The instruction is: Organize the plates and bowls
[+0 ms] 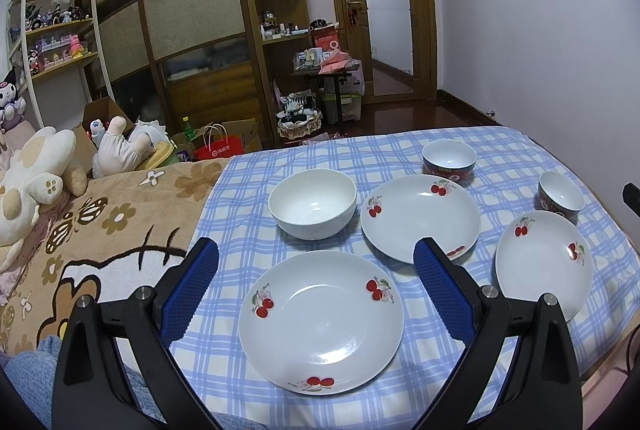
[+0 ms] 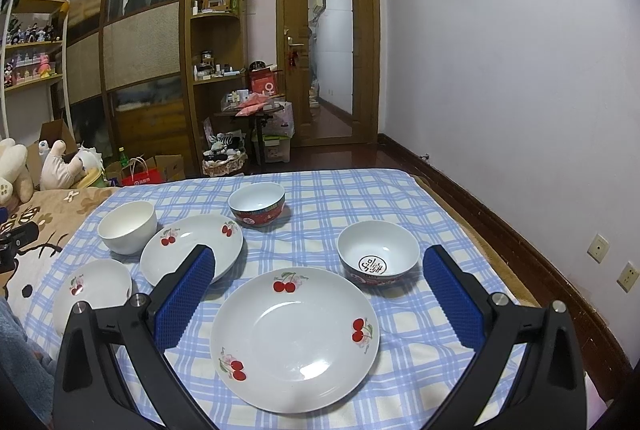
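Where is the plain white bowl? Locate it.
The plain white bowl sits at the far left of the checked cloth, left of the middle cherry plate; the right wrist view shows it far left too.

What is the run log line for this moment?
left gripper: open | right gripper: open | three white cherry-print ceramic plates: unstacked | blue checked cloth

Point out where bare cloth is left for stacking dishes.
Free: the checked cloth beyond the red bowl, and right of the marked bowl. Crowded: the white bowl and cherry plates at the left.
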Demonstrator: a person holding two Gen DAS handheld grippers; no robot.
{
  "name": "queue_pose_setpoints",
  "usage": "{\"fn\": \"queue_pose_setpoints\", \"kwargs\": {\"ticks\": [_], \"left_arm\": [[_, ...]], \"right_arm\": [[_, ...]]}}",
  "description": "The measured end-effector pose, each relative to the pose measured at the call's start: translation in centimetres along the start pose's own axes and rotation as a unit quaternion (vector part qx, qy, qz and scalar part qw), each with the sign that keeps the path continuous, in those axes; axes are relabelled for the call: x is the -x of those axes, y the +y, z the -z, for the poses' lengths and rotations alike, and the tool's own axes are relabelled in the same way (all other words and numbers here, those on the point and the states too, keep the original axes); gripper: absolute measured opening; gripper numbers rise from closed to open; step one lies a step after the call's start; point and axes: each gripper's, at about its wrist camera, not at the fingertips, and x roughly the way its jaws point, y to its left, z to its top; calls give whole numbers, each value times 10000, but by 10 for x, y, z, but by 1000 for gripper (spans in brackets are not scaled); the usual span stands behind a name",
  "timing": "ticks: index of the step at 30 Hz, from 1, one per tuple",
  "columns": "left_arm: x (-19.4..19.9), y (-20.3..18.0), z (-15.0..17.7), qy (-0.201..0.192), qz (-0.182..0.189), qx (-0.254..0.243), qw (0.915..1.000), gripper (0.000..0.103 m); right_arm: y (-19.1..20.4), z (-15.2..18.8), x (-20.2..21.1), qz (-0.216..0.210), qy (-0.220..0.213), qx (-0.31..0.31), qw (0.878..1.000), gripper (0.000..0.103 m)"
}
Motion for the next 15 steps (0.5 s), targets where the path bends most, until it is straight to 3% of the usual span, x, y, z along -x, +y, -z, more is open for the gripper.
{"fn": "queue_pose_setpoints", "kwargs": {"ticks": [6, 15], "left_arm": [[1, 1, 2, 79, 35, -14, 10000, 97], [17, -15, -6, 113, 399, -232, 9989, 97]], "right_arm": [[1, 2, 0, 8, 49, -44, 10000, 103], [-6, -5, 3, -51, 54, -301, 9995, 103]]}}
